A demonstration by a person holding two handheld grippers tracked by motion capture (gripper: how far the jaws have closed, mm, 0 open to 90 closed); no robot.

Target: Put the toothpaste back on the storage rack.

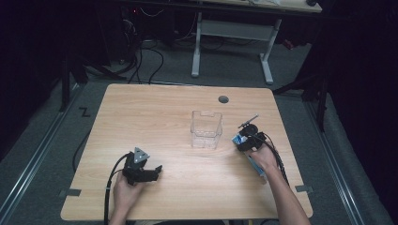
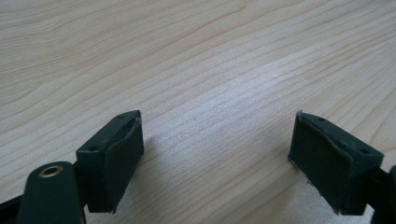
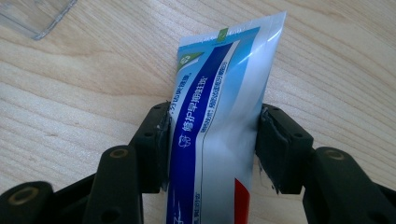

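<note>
Toothpaste tube (image 1: 253,159) lies at four o'clock on the wooden table (image 1: 178,108) in the high view, under our right gripper (image 1: 244,140). A clear plastic container (image 1: 205,129) stands upright near the centre, at nine o'clock from that gripper. Our left gripper (image 1: 152,172) rests at seven o'clock. In the left gripper view, our left gripper (image 2: 217,154) has its jaws wide apart over bare wood. In the right gripper view, our right gripper (image 3: 212,144) clamps both pads on the tube (image 3: 219,116), whose crimped end points to twelve o'clock.
</note>
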